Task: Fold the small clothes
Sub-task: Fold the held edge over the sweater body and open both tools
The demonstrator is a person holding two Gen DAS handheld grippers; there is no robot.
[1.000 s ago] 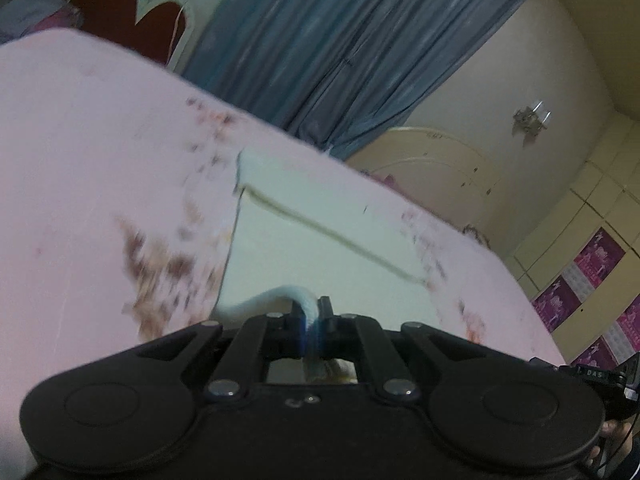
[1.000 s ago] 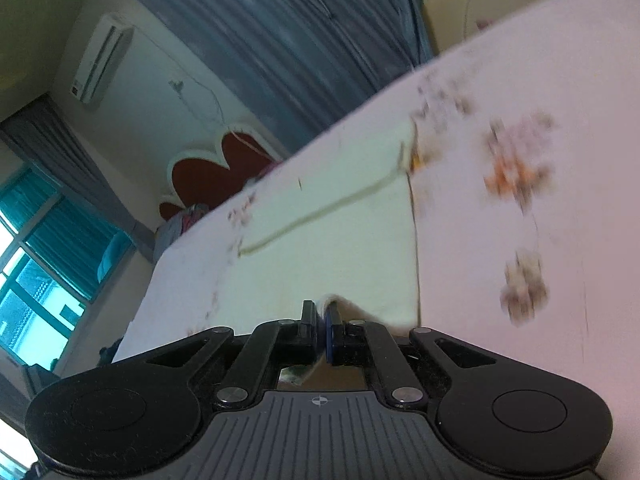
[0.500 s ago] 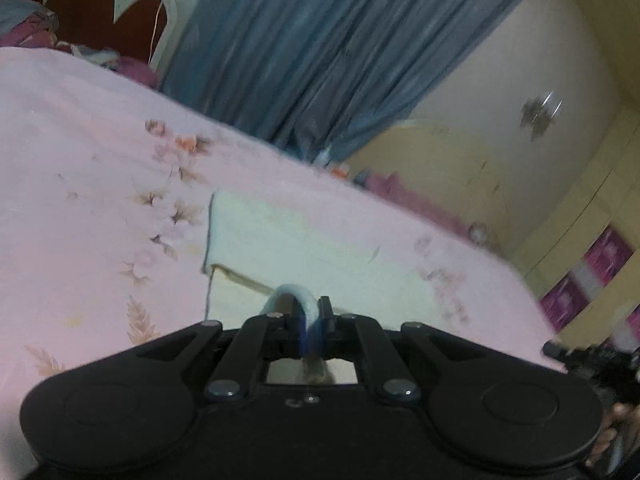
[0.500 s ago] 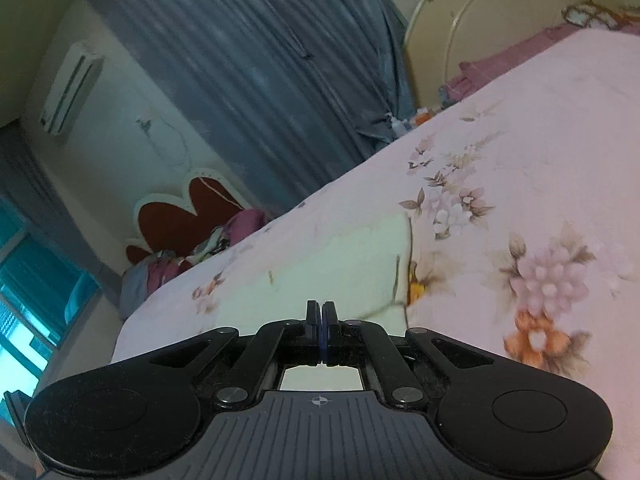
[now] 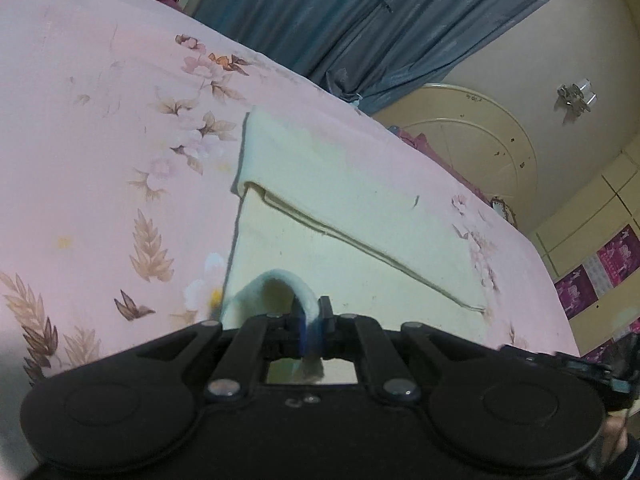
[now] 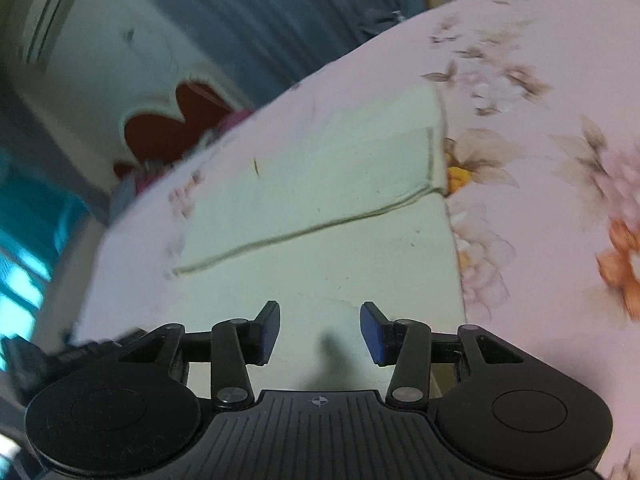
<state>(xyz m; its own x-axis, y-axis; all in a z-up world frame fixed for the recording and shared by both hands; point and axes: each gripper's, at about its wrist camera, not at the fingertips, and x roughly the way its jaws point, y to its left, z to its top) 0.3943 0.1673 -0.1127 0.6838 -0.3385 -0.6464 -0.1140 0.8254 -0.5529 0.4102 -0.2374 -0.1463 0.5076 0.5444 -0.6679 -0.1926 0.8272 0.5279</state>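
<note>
A pale cream garment (image 5: 360,216) lies flat on the pink floral bedsheet (image 5: 100,140), with a folded layer across its far half. My left gripper (image 5: 312,330) is shut on the garment's near edge, and a loop of cloth arches up just left of the fingers. In the right wrist view the same garment (image 6: 320,200) lies under my right gripper (image 6: 320,332), which is open and empty just above the near part of the cloth.
Blue-grey curtains (image 5: 360,12) hang behind the bed. A red scalloped headboard (image 6: 172,120) and an air conditioner (image 6: 48,28) show at the left in the right wrist view. A cream wardrobe (image 5: 472,132) and purple wall posters (image 5: 592,280) stand to the right.
My right gripper has opened and let go of the garment's edge. My left gripper stays shut on the cloth. Both views have tilted down nearer to the garment.
</note>
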